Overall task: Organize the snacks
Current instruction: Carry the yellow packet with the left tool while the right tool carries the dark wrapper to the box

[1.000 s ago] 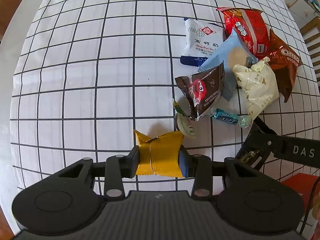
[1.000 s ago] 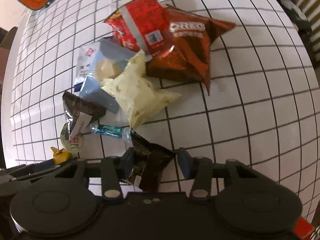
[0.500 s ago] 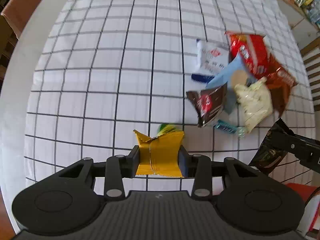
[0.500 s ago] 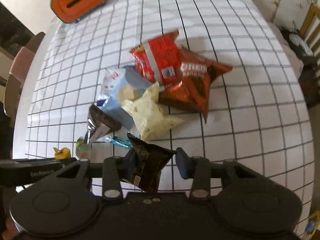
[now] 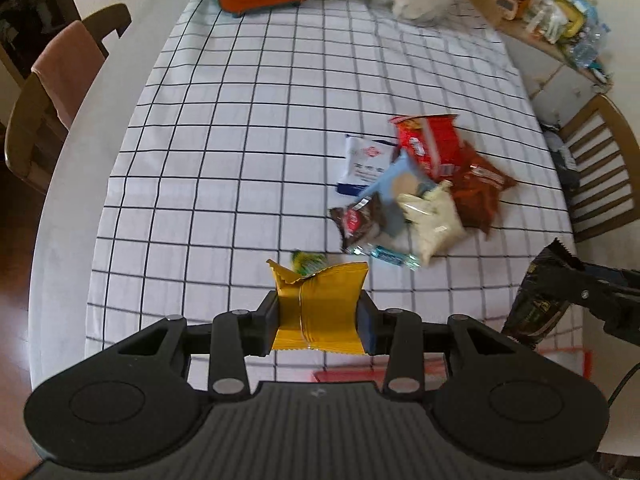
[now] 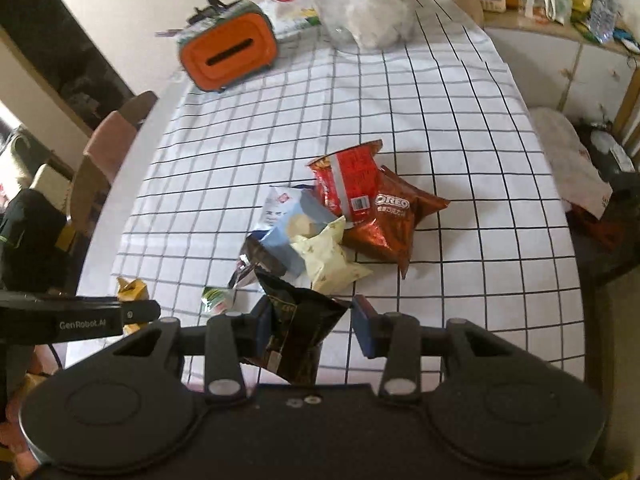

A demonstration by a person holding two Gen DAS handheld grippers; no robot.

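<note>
This is a home, in the room where people eat. A big table (image 5: 224,184) has a white cloth with black squares (image 6: 460,152) on it. Wooden chairs stand around it: one with a pink cloth over its back (image 5: 60,68) on one side, and one with wooden bars (image 5: 600,168) on the other. A pile of snack bags (image 6: 360,216) lies on the cloth. At the far end sit an orange box with a slot (image 6: 228,54) and a see-through plastic bag (image 6: 364,12). A low cupboard (image 6: 568,36) beside the table is crowded with bottles, packets and a small clock. The floor is dark wood (image 5: 16,240).
</note>
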